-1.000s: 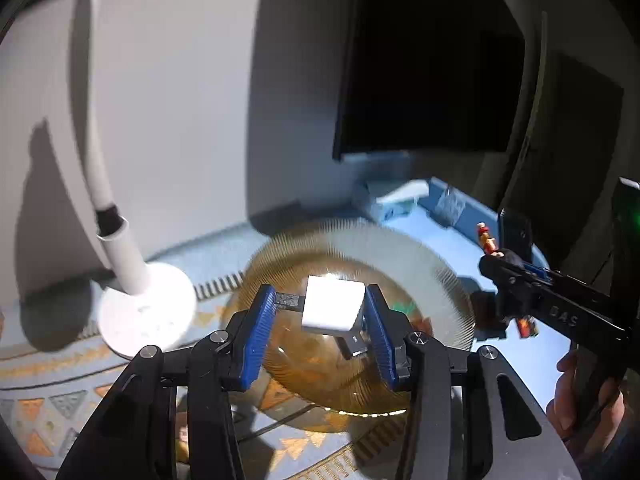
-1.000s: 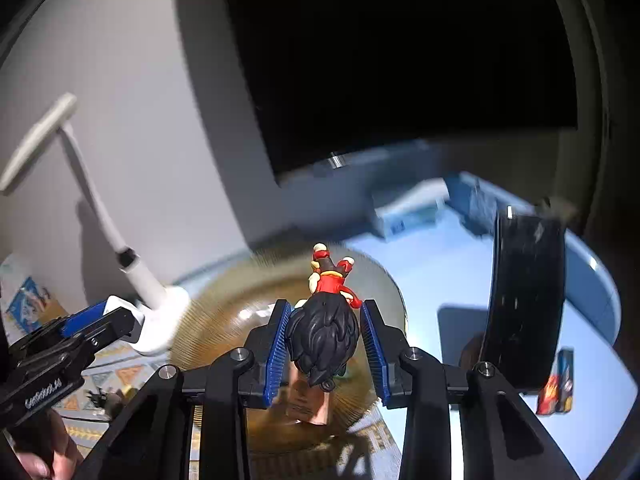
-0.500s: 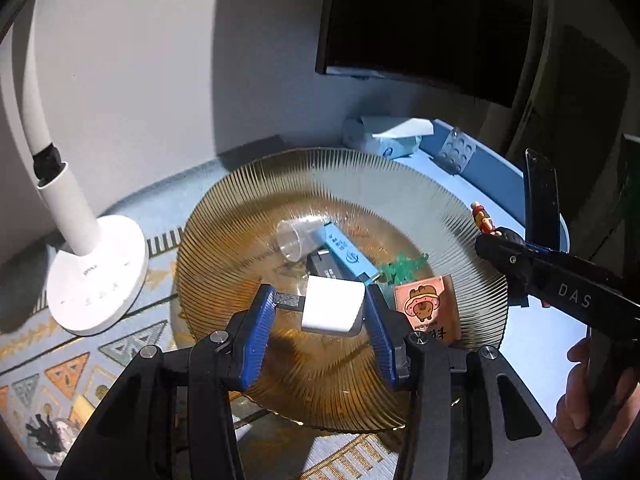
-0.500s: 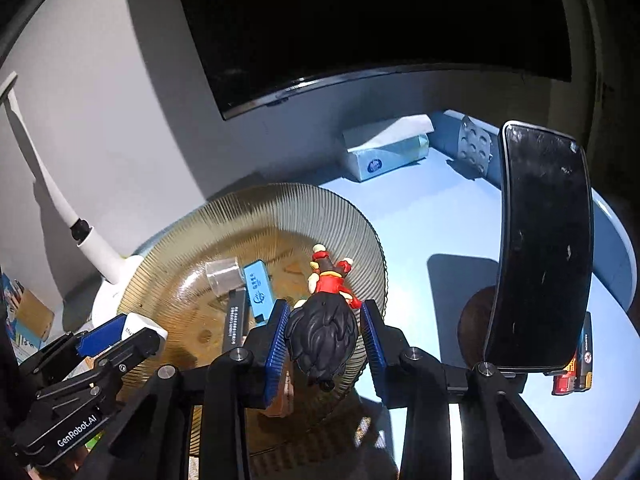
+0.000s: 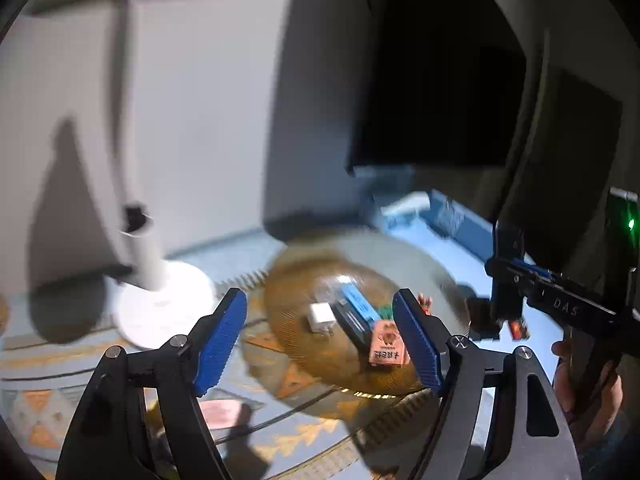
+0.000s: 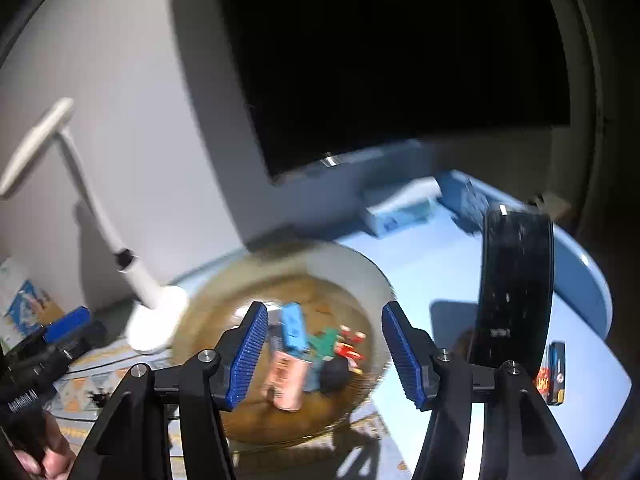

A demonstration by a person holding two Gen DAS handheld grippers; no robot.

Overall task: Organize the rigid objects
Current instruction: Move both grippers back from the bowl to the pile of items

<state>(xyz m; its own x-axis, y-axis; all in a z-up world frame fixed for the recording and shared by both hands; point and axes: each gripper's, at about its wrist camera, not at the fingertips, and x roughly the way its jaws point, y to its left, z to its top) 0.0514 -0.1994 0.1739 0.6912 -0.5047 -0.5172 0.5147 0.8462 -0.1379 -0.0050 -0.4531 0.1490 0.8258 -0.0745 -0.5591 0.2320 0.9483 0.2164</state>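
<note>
White charger cube (image 5: 320,314) & black-haired figurine (image 6: 340,364) lie in amber ribbed plate (image 5: 404,248); both grippers' fingers just opened wide, empty.

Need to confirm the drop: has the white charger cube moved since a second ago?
Yes. It has left the left gripper, whose fingers have just been opening, and now lies on the amber plate, left of the blue stick.

The plate (image 5: 424,264) stands on the surface (image 6: 440,276). In the plate lie a charger (image 5: 320,315), a figure (image 6: 340,364) and a small card (image 5: 386,346). The lamp (image 5: 160,304) stands left of the plate, and the box (image 6: 400,208) behind it.
</note>
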